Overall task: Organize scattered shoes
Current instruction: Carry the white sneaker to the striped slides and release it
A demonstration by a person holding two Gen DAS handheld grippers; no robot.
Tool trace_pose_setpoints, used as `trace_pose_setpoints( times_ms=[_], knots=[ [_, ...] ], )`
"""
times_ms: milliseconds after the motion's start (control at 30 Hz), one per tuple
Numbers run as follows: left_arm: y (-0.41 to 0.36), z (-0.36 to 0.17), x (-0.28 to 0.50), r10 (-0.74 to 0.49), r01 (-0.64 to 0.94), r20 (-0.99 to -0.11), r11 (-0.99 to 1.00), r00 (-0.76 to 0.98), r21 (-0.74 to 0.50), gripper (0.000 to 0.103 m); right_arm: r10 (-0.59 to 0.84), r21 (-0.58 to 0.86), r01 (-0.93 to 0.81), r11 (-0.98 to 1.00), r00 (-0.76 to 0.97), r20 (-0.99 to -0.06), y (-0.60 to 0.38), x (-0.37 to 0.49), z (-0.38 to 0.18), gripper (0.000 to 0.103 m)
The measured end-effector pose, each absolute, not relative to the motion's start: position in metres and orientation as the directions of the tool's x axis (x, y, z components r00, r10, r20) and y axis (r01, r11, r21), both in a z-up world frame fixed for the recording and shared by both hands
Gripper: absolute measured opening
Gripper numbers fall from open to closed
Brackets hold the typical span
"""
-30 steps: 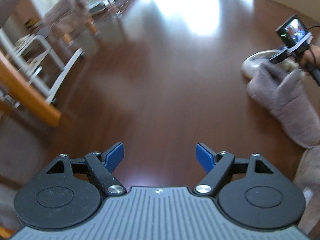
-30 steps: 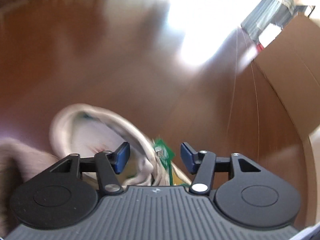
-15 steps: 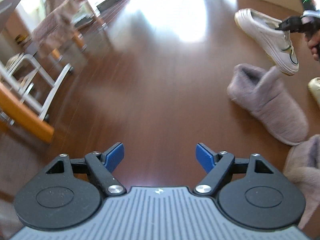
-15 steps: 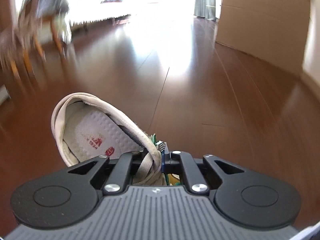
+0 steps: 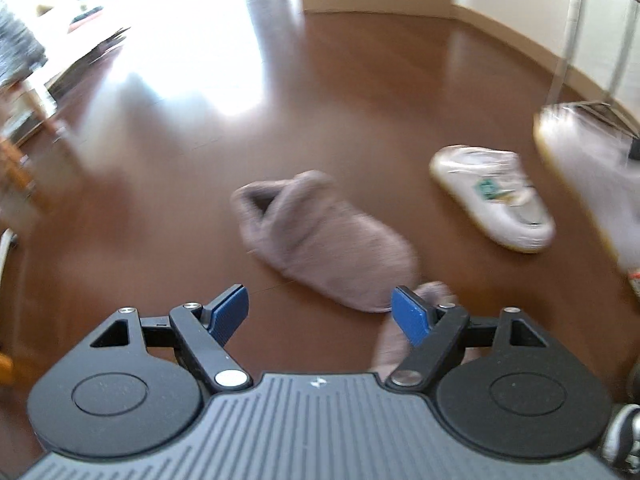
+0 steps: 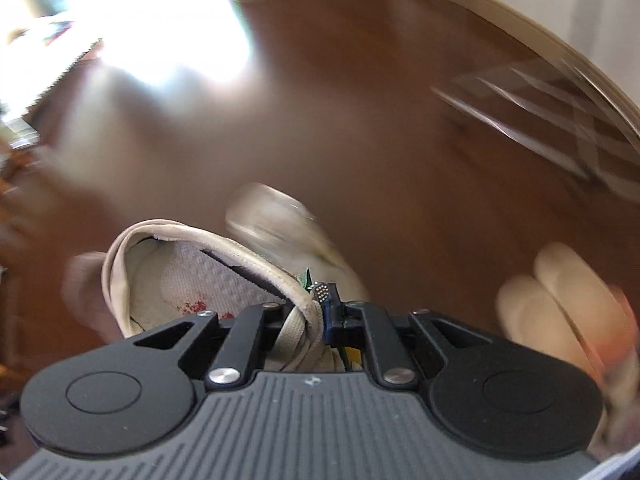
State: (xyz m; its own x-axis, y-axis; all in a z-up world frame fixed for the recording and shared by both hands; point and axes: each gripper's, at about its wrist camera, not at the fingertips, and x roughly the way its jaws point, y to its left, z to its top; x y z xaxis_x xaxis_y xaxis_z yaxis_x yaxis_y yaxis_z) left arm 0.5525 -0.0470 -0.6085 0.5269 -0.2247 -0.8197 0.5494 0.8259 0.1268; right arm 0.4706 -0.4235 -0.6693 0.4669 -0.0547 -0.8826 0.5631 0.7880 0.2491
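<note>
Progress partial, judged from the floor (image 5: 360,92) alone. Right gripper (image 6: 325,312) clamped on the collar and laces of a white sneaker (image 6: 176,280), carried clear of the floor, heel opening toward the camera; same sneaker seen as a blurred pale shape at the right edge of the left view. Left gripper (image 5: 322,314) wide apart and empty, hovering above a grey slipper (image 5: 324,236) lying loose mid-floor. Second grey slipper (image 5: 400,344) partly hidden behind the right finger, just beside the first, not aligned with it. Second white sneaker (image 5: 496,200) on the floor to the right, well apart from the slippers, apparently the mate of the carried one. Pale pair (image 6: 560,304) in the right view, side by side, too blurred to identify; possibly already set. Rack (image 5: 592,40) by the wall, contents not visible. Remaining: carried sneaker to be placed beside its mate, both slippers to be paired and lined up. No finished row confirmed.
</note>
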Motion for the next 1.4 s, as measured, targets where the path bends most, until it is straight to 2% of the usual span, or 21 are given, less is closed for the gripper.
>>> trace_pose_setpoints(
  times_ms=[100,167,233,367,400,500,567,600,667,700,800,833,900,933,1000,1167,1200,1233,1267,1400],
  knots=[
    [-0.071,-0.597,0.545,-0.258,0.597,-0.810,0.791,0.527,0.136,0.081,-0.121,0.170,0.706,0.687,0.342,-0.932,-0.452,0.416,-0.735,0.011],
    [-0.083,-0.594,0.538,-0.264,0.621,-0.811,0.769,0.522,0.149,0.081,-0.100,0.149,0.750,0.644,0.275,-0.956,-0.461,0.400,-0.768,0.017],
    [-0.090,-0.593,0.528,-0.256,0.639,-0.821,0.752,0.511,0.163,0.081,-0.048,0.166,0.760,0.629,0.251,-0.967,-0.470,0.387,-0.781,0.033],
    [-0.090,-0.595,0.516,-0.246,0.663,-0.833,0.727,0.495,0.179,0.081,-0.031,0.137,0.605,0.784,0.258,-0.966,-0.469,0.374,-0.786,0.041],
    [-0.089,-0.597,0.513,-0.242,0.667,-0.836,0.722,0.492,0.184,0.081,-0.032,0.127,0.549,0.826,0.270,-0.962,-0.467,0.372,-0.784,0.050],
    [-0.091,-0.605,0.506,-0.227,0.684,-0.853,0.705,0.471,0.190,0.081,-0.115,0.002,0.332,0.943,0.331,-0.936,-0.450,0.366,-0.775,0.061],
    [-0.094,-0.609,0.503,-0.219,0.690,-0.865,0.701,0.451,0.183,0.081,-0.140,-0.036,0.286,0.958,0.351,-0.926,-0.440,0.365,-0.775,0.087],
    [-0.096,-0.609,0.502,-0.218,0.692,-0.868,0.699,0.447,0.181,0.081,-0.179,-0.075,0.288,0.955,0.353,-0.918,-0.437,0.368,-0.773,0.094],
    [-0.099,-0.611,0.499,-0.213,0.695,-0.871,0.695,0.442,0.183,0.081,-0.254,-0.179,0.226,0.958,0.369,-0.894,-0.427,0.372,-0.767,0.095],
    [-0.100,-0.610,0.498,-0.211,0.697,-0.872,0.693,0.442,0.185,0.081,-0.306,-0.273,0.138,0.952,0.401,-0.864,-0.415,0.375,-0.764,0.095],
    [-0.104,-0.609,0.495,-0.218,0.702,-0.872,0.688,0.438,0.181,0.081,-0.183,-0.124,0.155,0.980,0.456,-0.871,-0.419,0.382,-0.737,0.097],
    [-0.105,-0.609,0.493,-0.222,0.706,-0.873,0.685,0.434,0.177,0.081,-0.066,0.020,0.167,0.986,0.495,-0.866,-0.426,0.377,-0.729,0.102],
    [-0.108,-0.610,0.491,-0.225,0.714,-0.878,0.680,0.423,0.169,0.081,-0.051,0.011,0.122,0.992,0.494,-0.868,-0.422,0.372,-0.729,0.101],
    [-0.110,-0.611,0.490,-0.226,0.716,-0.881,0.678,0.416,0.165,0.081,-0.099,-0.086,0.049,0.995,0.468,-0.878,-0.413,0.370,-0.739,0.101],
    [-0.114,-0.612,0.489,-0.230,0.722,-0.887,0.675,0.401,0.151,0.081,-0.135,-0.143,0.012,0.990,0.405,-0.904,-0.407,0.372,-0.762,0.101],
    [-0.123,-0.615,0.482,-0.236,0.739,-0.892,0.658,0.384,0.144,0.081,-0.107,-0.075,0.099,0.992,0.371,-0.922,-0.414,0.378,-0.788,0.101],
    [-0.124,-0.615,0.481,-0.237,0.742,-0.893,0.655,0.382,0.144,0.081,-0.104,-0.066,0.117,0.991,0.353,-0.930,-0.417,0.379,-0.790,0.099],
    [-0.126,-0.616,0.480,-0.238,0.744,-0.894,0.652,0.380,0.143,0.081,-0.084,-0.042,0.127,0.991,0.346,-0.935,-0.419,0.379,-0.791,0.086],
    [-0.126,-0.617,0.479,-0.238,0.746,-0.895,0.651,0.378,0.142,0.081,-0.063,-0.017,0.136,0.991,0.339,-0.939,-0.422,0.379,-0.791,0.081],
    [-0.130,-0.618,0.476,-0.237,0.749,-0.897,0.647,0.374,0.141,0.081,-0.056,0.014,0.201,0.980,0.338,-0.939,-0.434,0.381,-0.791,0.078]
  ],
)
